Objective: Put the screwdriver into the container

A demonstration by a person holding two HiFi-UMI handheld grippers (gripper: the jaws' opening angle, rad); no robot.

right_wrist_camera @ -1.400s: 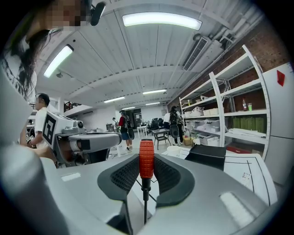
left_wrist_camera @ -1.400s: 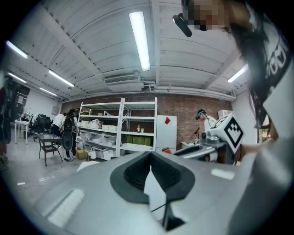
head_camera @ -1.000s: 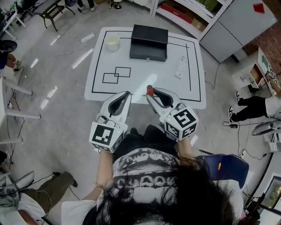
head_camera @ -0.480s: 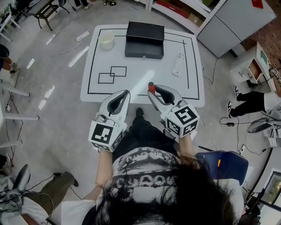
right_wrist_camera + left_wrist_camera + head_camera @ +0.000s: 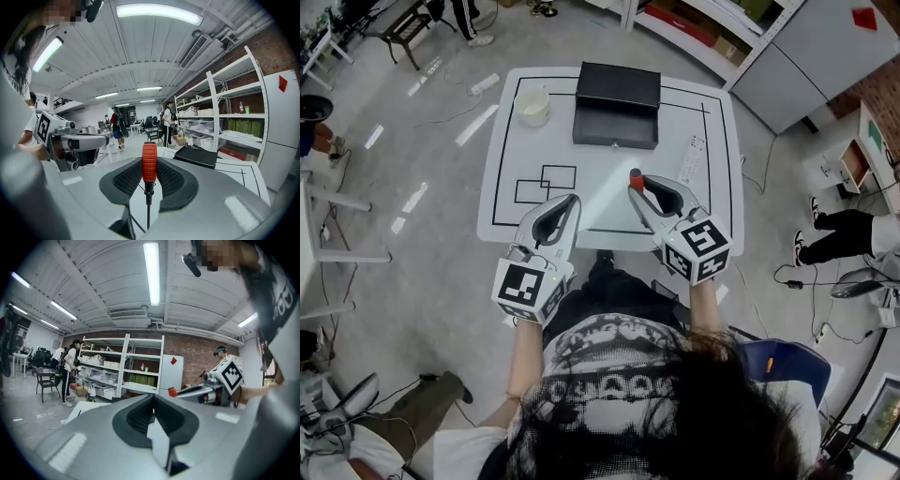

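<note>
head view: a white square table (image 5: 712, 202) with black taped lines is seen from above. a cream round cup (image 5: 533, 106), judged to be the container, stands at eleven o'clock on it, and a flat black box (image 5: 617, 105) at twelve o'clock. the screwdriver with the red ribbed handle (image 5: 636, 174) is carried above the table's near half in the right gripper (image 5: 639, 186). it is at about five o'clock from the cup and well apart from it. the left gripper (image 5: 572, 200) is held over the six o'clock edge.

left gripper view: its jaws are pressed together and nothing is held.

right gripper view: the pads are closed on the red handle, which points to twelve o'clock, with the thin dark shaft running back to six o'clock.

risks, as judged: the round handle is pinched along a narrow line, so it could swivel or slip during the reach. the cup looks light, so it could be knocked or tipped if the long tool is let go off-centre.
</note>
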